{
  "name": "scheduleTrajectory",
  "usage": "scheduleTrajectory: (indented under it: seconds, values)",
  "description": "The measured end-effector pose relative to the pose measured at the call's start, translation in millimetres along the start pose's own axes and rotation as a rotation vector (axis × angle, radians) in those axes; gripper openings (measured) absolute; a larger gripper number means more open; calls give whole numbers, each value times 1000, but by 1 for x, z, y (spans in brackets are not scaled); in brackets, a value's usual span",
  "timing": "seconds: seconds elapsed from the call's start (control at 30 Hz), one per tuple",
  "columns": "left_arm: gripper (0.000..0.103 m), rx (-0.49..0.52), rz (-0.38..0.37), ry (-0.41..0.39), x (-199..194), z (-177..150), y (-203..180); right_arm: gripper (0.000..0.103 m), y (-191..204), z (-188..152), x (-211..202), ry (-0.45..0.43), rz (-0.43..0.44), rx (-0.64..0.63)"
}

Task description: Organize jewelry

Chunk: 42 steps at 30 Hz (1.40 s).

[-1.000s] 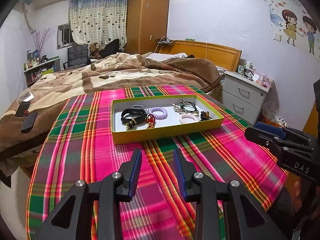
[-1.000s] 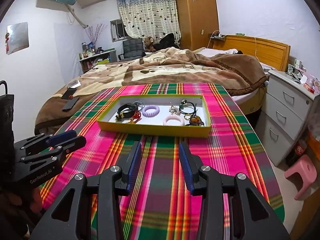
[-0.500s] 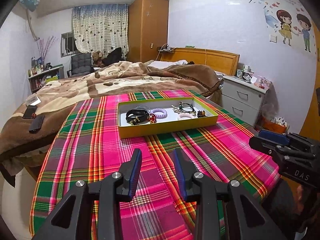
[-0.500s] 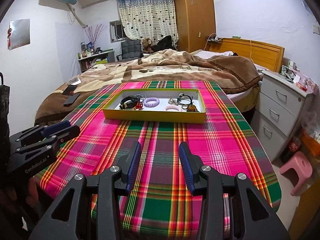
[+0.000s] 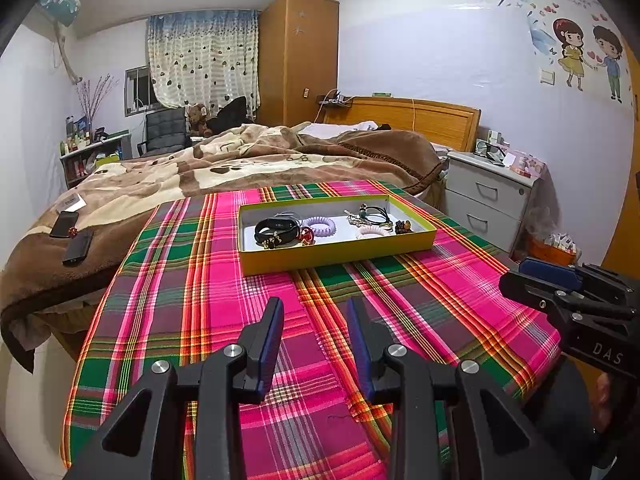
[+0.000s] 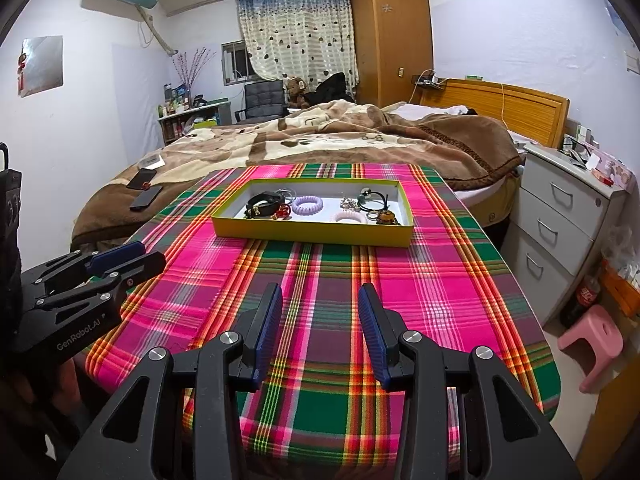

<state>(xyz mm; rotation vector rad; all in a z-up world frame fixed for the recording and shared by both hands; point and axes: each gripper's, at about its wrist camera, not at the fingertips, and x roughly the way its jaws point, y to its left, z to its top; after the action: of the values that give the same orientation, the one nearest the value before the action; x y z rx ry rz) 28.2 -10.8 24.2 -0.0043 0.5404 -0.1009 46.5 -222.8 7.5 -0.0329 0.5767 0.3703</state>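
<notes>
A: What carries the things?

B: A bench [image 6: 432,280] under a pink-and-green plaid cloth, its far end against a bed [image 6: 320,136] with a brown blanket; a white nightstand [image 6: 560,216] stands beside the bench.

A: And the jewelry?

B: In the yellow tray [image 6: 312,236] at the bench's far end, long axis crosswise.

A: Fingers?

B: Left gripper [image 5: 316,312] and right gripper [image 6: 320,300]: both parted, empty, well short of the tray.

Woven plaid tablecloth [image 6: 440,280]; matt cardboard tray [image 6: 312,236]; plush blanket [image 6: 320,136].
</notes>
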Motion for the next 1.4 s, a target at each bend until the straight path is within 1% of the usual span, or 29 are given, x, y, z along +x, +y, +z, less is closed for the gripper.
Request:
scheduleTrajectory:
  seconds: [1.4]
  values:
    - [32, -4, -1, 18, 3, -3, -3, 40, 5, -1, 2, 10, -2, -2]
